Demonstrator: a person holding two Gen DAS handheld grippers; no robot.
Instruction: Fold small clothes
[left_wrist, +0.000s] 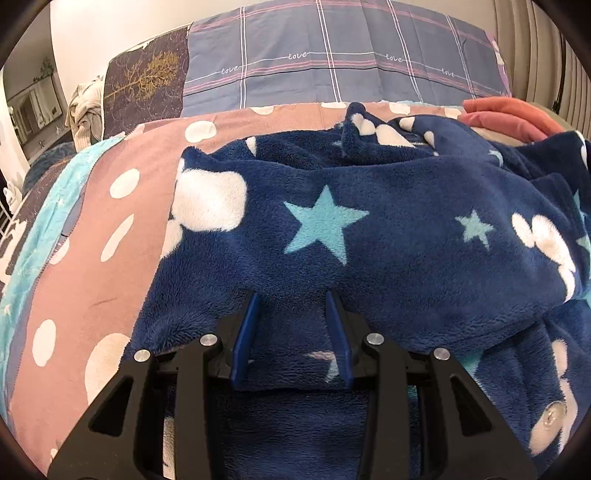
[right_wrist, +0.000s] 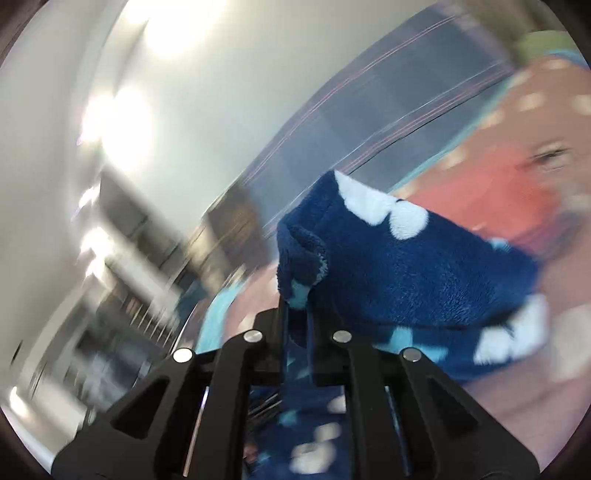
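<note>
Only the right view shows the right claw (right_wrist: 297, 314) clamped on the fleece garment (right_wrist: 406, 266); left claw (left_wrist: 291, 314) stands apart.

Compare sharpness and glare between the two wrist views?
Left wrist: sharp, evenly lit, fisheye bending at the edges; navy fleece garment crisp. Right wrist: heavy motion smear across the background, blown-out light patches upper left; only the right gripper and the fleece it pinches stay fairly sharp.
</note>
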